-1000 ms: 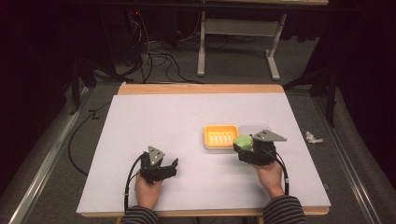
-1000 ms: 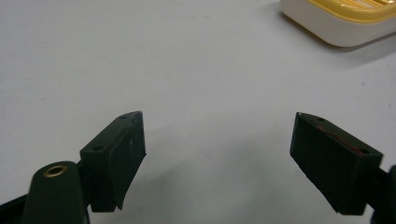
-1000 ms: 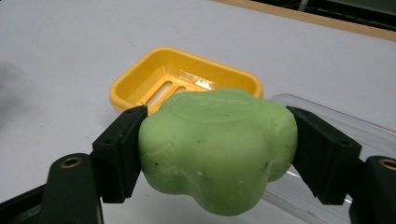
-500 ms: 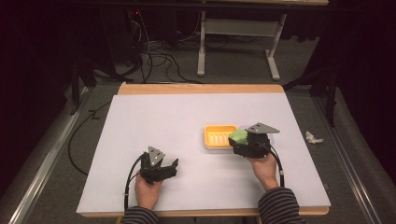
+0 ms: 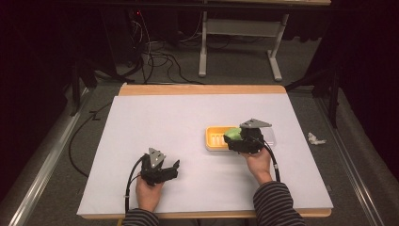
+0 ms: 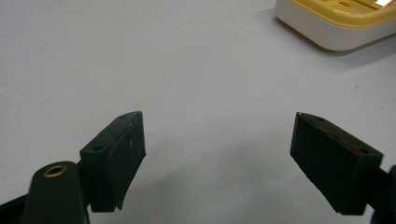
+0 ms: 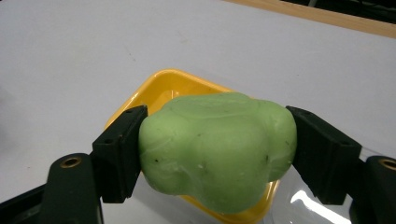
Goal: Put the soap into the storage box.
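Currently the right tool point(image 7: 217, 154) is gripping a green lump of soap point(image 7: 217, 149), its pads pressing on both sides of the lump. The soap is hanging above the yellow soap dish point(image 7: 159, 88), over the dish's near-right part in the right gripper view, not resting in it as far as I can tell. In the high view the right tool point(image 5: 235, 137) is sitting at the dish's point(image 5: 217, 139) right end, on the right half of the white tabletop point(image 5: 188, 117). Clear plastic is lying beside the dish on its right, glinting in the right gripper view. The left tool point(image 6: 217, 154) is idling with jaws standing wide apart, nothing between them, low over bare tabletop, well apart from the dish point(image 6: 336, 23); the left hand point(image 5: 149, 190) is resting near the front edge.

Progress, as a judgement: pickup is done and the carry is about finished; lowering the soap into the dish and releasing are what is left. Crumpled white scrap point(image 5: 316, 139) is lying on the floor off to the right, not involved.
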